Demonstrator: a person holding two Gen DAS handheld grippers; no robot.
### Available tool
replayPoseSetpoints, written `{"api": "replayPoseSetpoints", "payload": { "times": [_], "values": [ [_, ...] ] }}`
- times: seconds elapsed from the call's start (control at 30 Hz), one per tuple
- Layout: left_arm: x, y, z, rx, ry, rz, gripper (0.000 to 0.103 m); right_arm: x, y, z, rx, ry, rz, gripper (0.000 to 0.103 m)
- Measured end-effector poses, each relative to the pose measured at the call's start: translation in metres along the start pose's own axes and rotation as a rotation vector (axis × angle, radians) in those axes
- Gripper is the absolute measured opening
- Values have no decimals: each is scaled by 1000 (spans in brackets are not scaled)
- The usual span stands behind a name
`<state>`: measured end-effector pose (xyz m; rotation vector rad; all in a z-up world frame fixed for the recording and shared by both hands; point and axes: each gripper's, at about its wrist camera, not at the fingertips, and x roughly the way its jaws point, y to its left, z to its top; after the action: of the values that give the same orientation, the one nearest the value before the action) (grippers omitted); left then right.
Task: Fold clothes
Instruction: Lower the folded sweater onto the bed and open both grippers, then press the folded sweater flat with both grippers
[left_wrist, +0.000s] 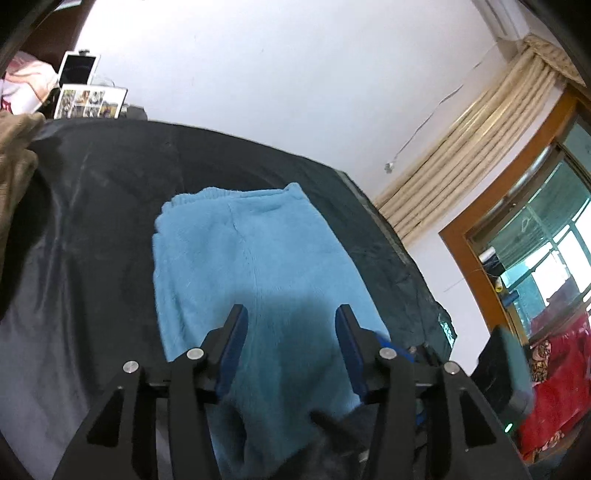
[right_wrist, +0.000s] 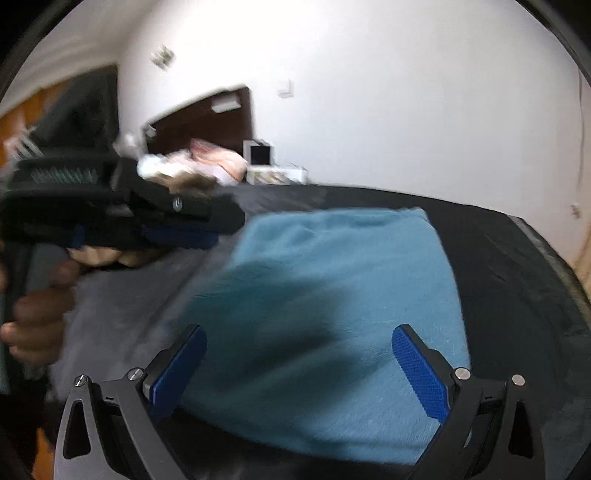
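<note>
Light blue fleece trousers (left_wrist: 255, 258) lie flat on a dark bedspread (left_wrist: 103, 206), waistband at the far end. My left gripper (left_wrist: 291, 314) hovers open over the near part of the trousers, nothing between its blue pads. In the right wrist view the same blue garment (right_wrist: 343, 280) fills the middle. My right gripper (right_wrist: 298, 334) is open above it, and its shadow falls on the cloth. The other gripper (right_wrist: 184, 225) reaches in from the left, held by a hand (right_wrist: 37, 321), its blue pads close together and blurred.
A brown blanket (left_wrist: 14, 162) lies at the bed's left edge. Photo frames (left_wrist: 90, 100) and pillows stand at the far end against a white wall. A curtain (left_wrist: 472, 147), a wooden window frame and red cloth (left_wrist: 554, 387) are to the right of the bed.
</note>
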<state>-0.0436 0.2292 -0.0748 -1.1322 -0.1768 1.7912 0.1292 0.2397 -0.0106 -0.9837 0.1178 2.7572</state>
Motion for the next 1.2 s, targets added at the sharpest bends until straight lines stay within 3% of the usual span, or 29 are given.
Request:
{"api": "replayPoseSetpoints", "payload": {
  "times": [0.2, 0.3, 0.57, 0.7, 0.83, 0.9, 0.97, 1.2],
  "values": [
    [41, 12, 18, -33, 61, -10, 64, 24, 35, -13, -175, 72, -109, 102],
    [47, 17, 17, -41, 68, -6, 64, 28, 42, -15, -202, 87, -136, 103],
    [59, 27, 12, -57, 75, -6, 65, 28, 35, -12, -179, 88, -104, 103],
    [57, 29, 13, -63, 73, -14, 65, 8, 18, -6, -85, 52, 19, 103],
    [57, 29, 14, -70, 73, -13, 65, -14, -10, 9, 46, -60, 7, 103],
    [56, 28, 14, -69, 72, -12, 65, -10, -14, 15, 57, -63, -37, 103],
    [56, 28, 14, -67, 71, -12, 65, 7, -16, 19, 42, -16, -63, 103],
    [55, 32, 14, -74, 71, -23, 65, 45, 33, 0, -218, 93, -177, 103]
  ]
}}
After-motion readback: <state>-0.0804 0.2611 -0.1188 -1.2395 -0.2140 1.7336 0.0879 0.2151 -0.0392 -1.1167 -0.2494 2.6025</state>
